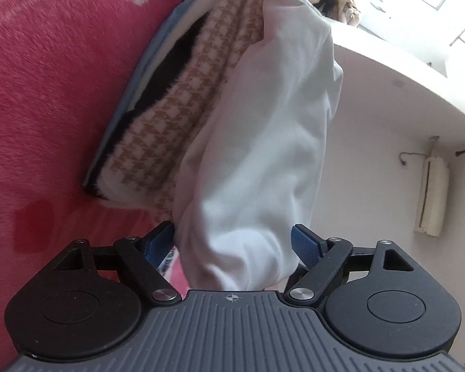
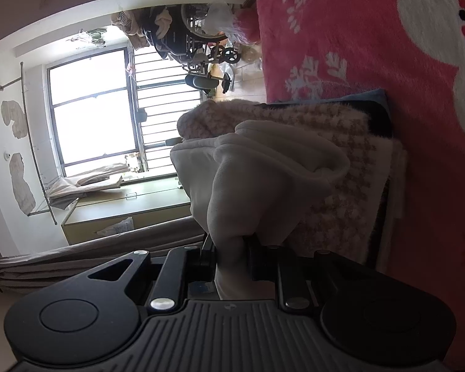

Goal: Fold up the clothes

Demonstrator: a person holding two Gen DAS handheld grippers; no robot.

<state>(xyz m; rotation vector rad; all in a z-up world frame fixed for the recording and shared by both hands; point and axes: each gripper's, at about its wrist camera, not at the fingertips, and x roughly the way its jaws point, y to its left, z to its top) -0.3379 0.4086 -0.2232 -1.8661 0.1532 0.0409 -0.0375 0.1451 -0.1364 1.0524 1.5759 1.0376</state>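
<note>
Ribbed grey housing fills the bottom of the left wrist view, and above it the left gripper (image 1: 232, 243) has its blue-padded fingers (image 1: 303, 243) spread wide apart. White garment (image 1: 257, 155) runs up between them from the bottom centre toward the top of the frame, but the pads stand clear of the cloth on both sides, so nothing is pinched. Just left of it sits a folded stack: a houndstooth knit (image 1: 183, 108) on top, a black layer and a blue one (image 1: 145, 71) under it, all lying on the pink blanket (image 1: 46, 93) that covers the left half of the frame. Pale wall and a wall unit (image 1: 431, 198) show at the right.

Over to the right wrist view: the right gripper (image 2: 231, 257) at bottom centre has its black fingers (image 2: 257, 257) clamped together on a bunch of the white garment (image 2: 257, 179), which billows up from the pinch into mid-frame. Behind it lies the houndstooth knit (image 2: 341, 167) on the dark layers, and the pink blanket (image 2: 372, 46) fills the right side. Bright window (image 2: 93, 108) sits at left, with a light cabinet (image 2: 124, 207) below it.
</note>
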